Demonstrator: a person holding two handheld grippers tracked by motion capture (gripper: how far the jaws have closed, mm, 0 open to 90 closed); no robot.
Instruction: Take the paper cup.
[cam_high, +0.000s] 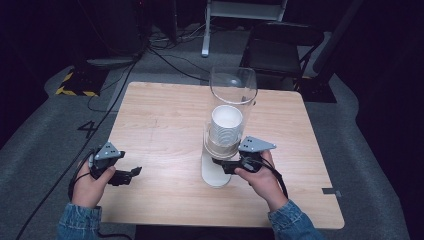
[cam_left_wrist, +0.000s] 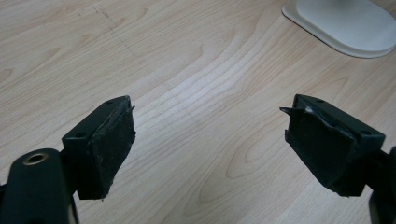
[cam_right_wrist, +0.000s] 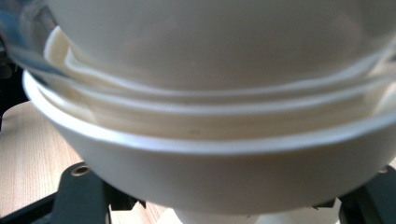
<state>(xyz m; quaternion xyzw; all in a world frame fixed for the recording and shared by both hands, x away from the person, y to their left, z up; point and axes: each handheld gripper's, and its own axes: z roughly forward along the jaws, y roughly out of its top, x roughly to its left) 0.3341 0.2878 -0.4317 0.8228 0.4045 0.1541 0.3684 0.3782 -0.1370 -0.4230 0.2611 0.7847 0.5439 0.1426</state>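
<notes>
Nearest the cup dispenser (cam_high: 226, 130), at its base on the desk (cam_high: 165, 120), my right gripper (cam_high: 231, 166) has its jaws pinching the lowest cup (cam_right_wrist: 224, 182). Left of it, my left gripper (cam_high: 131, 174) hovers, jaws spread.

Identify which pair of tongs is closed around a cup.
The right tongs, at the dispenser's base, clamp the lowest cup. The left tongs gape open over bare table.
</notes>
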